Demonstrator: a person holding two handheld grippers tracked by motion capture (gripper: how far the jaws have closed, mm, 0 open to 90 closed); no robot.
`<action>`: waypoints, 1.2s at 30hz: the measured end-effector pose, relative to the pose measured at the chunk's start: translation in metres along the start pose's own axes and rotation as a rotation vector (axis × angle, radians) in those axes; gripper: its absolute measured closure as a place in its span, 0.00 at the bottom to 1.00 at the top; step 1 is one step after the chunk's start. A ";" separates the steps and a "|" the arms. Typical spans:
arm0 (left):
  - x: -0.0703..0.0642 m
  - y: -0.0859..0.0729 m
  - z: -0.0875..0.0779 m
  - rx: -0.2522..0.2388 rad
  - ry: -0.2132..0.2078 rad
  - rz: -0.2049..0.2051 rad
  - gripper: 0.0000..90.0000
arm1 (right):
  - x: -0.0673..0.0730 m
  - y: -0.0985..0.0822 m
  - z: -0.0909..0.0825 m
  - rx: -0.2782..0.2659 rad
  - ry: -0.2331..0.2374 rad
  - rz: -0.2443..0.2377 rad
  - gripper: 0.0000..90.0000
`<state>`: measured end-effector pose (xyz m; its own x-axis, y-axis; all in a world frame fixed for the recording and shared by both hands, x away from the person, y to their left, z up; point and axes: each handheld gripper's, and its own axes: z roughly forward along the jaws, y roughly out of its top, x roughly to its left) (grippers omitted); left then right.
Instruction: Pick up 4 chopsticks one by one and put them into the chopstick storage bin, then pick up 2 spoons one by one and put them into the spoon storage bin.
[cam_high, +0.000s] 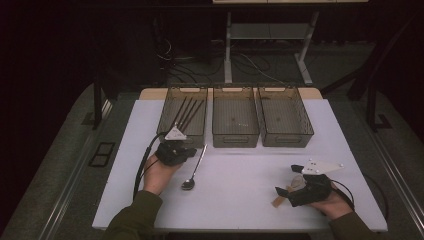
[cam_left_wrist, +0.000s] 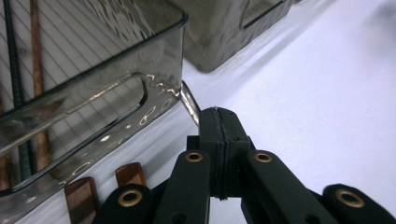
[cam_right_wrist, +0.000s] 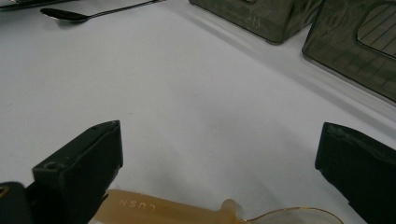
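Nearest the person, on the white tabletop (cam_high: 240, 195), the right gripper (cam_high: 289, 191) rests low with its jaws wide apart; in the right gripper view a translucent amber utensil (cam_right_wrist: 163, 210), lettered "LUSN" on the handle and with what looks like a clear rimmed bowl, lies between and just under them, ungripped. Across from it, the left gripper (cam_high: 189, 151) has its jaws pressed together; the left gripper view shows a thin metal handle emerging just past their tip, but whether it is pinched I cannot tell. That handle belongs to the metal spoon (cam_high: 195, 167), lying on the tabletop just in front of the left bin (cam_high: 200, 135), bowl toward the person. Two brown wooden ends (cam_left_wrist: 107, 189) show beside the left gripper at the bin's near wall. Beyond, three smoky translucent bins stand side by side. The left bin holds several dark chopsticks (cam_high: 186, 112), with a brown stick among them. The middle bin (cam_high: 235, 135) and right bin (cam_high: 300, 132) look empty. Judgement: a cutlery sort seems under way, early on; chopsticks placed, spoon and amber utensil left to bin.
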<state>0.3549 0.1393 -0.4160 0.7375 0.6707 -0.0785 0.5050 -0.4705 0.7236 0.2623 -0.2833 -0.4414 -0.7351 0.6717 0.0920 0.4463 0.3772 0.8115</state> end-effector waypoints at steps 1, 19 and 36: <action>0.000 0.000 0.003 0.006 0.009 0.004 0.99 | 0.000 0.000 0.000 0.001 -0.001 -0.001 0.01; 0.002 -0.002 0.031 0.081 0.016 0.010 0.99 | 0.002 0.000 -0.001 0.001 -0.002 -0.008 0.01; -0.003 -0.001 0.040 0.094 -0.018 0.015 0.99 | 0.003 0.000 -0.001 0.000 -0.002 -0.008 0.01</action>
<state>0.3700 0.1150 -0.4435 0.7527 0.6532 -0.0815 0.5333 -0.5325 0.6573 0.2595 -0.2825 -0.4407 -0.7376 0.6698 0.0849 0.4408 0.3825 0.8120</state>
